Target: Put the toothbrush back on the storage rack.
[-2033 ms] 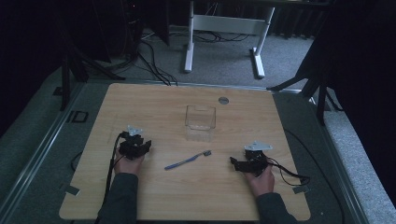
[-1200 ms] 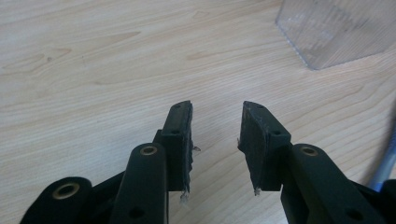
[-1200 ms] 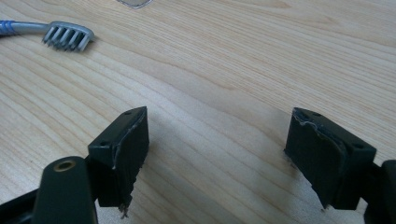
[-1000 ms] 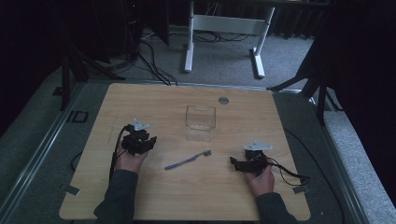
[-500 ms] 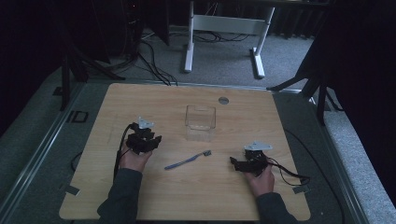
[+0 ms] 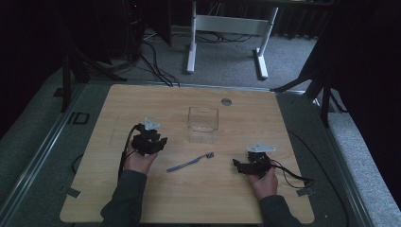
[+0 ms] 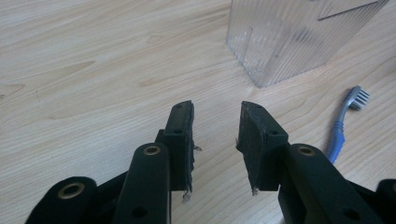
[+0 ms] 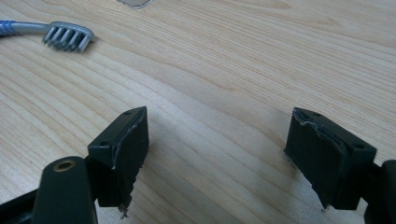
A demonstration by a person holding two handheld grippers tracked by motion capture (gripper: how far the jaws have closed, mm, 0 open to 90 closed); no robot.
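— Where do we look from up high?

— From above the person's side, facing forward and down: we take in the whole wooden worktop (image 6: 189,198) from well back, plus the floor beyond it.

— And the left gripper view?

— We ride low and close along the left gripper (image 7: 215,135), facing the clear box (image 7: 299,37) and the blue toothbrush (image 7: 343,119).

— The right one?

— Closer still to the wood, along the right gripper (image 8: 217,154), with the toothbrush's bristles at top left.

— What do we share?

— All three views catch the toothbrush head and the worktop around it.
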